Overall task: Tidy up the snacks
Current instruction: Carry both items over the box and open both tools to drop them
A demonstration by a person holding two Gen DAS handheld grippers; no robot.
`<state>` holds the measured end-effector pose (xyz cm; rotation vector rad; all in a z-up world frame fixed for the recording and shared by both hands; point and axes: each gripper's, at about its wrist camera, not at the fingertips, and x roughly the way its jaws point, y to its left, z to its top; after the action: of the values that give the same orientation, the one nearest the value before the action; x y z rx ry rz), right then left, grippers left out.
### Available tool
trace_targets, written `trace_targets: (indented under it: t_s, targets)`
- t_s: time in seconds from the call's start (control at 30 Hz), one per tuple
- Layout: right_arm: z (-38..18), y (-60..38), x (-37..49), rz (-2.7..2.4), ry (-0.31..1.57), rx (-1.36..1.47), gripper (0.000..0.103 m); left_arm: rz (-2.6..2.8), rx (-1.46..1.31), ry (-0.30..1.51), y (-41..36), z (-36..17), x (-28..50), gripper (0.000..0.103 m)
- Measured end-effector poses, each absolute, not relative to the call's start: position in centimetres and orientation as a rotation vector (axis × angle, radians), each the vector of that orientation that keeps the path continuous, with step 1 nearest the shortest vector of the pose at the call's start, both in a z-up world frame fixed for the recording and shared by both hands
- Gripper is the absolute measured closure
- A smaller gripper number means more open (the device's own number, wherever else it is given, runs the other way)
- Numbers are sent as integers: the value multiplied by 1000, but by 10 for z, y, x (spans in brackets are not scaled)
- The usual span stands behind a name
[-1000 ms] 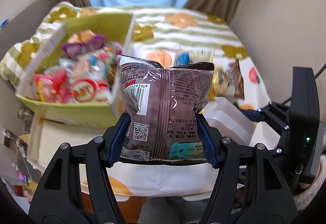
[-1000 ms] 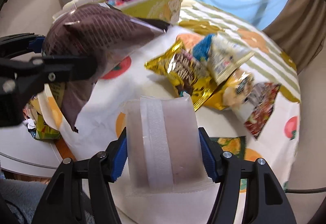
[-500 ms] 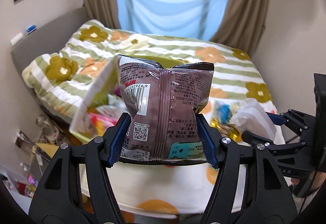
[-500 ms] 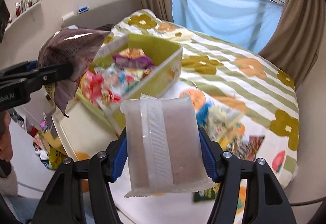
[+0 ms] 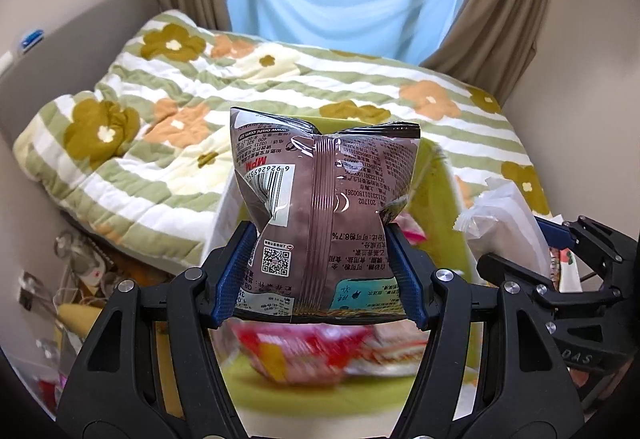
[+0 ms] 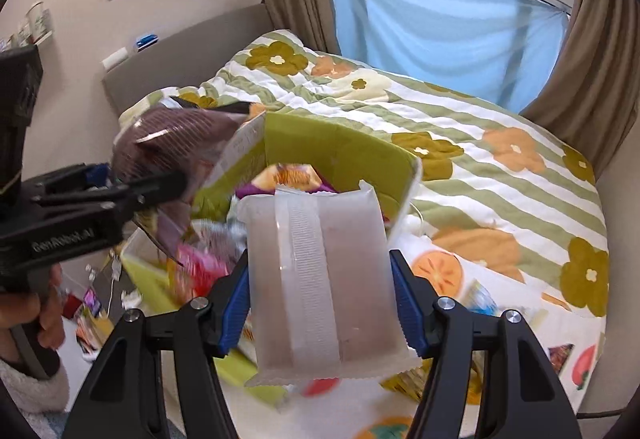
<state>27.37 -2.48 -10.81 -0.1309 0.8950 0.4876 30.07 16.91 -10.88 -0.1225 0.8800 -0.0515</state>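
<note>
Now, through my left wrist view, my left gripper (image 5: 322, 271) is clamped on the brown snack bag (image 5: 324, 207) — the blue pads press its two side edges low down, and the bag stands upright between them, long axis running up and away from the jaws, seam facing me. The jaws are closed only as far as the puffed bag lets them. Directly beyond and below the bag lies the green box (image 5: 434, 199), its far wall showing past the bag's right side and blurred red packets in it under my fingers. So the bag hangs over the box's near edge, and I judge the drop is straight down from where I hold it. My right gripper (image 5: 560, 239) shows at the right edge, carrying its frosted white packet (image 5: 504, 223).

Through my right wrist view, my right gripper (image 6: 320, 295) grips the frosted white packet (image 6: 320, 279) by its two long sides; the packet stands upright with its ridged seam facing me. The green box (image 6: 340, 151) lies ahead and slightly left, open, with packets heaped inside. My left gripper (image 6: 132, 187) with the brown snack bag (image 6: 176, 143) is at the box's left wall — nearer the opening than my right, by my judgement. More snacks lie on the tablecloth (image 6: 440, 267) toward its right edge.
</note>
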Motion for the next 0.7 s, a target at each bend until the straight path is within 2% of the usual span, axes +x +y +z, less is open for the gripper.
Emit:
trace_targets:
  t_s: [0.3,0.37,0.4,0.43,0.47,0.7]
  targets:
    - [-127,13,310,376,977,-86,44,-167,-98,985,190,-149,375,41]
    - [-132,15,317,358,990,-68,44,-195,-102,997,188,-156,384,35]
    - [-135,16,321,351,1001,-66,44,-199,-103,1001,186,-158,385,23]
    - [-140,17,326,343,1021,-67,44,-194,-99,1003,185,-159,388,6]
    - [-143,18,329,338,1037,-71,44,-186,-93,994,184,-159,388,0]
    - [-161,21,350,355,1105,-110,44,-147,-52,981,182,-153,378,0]
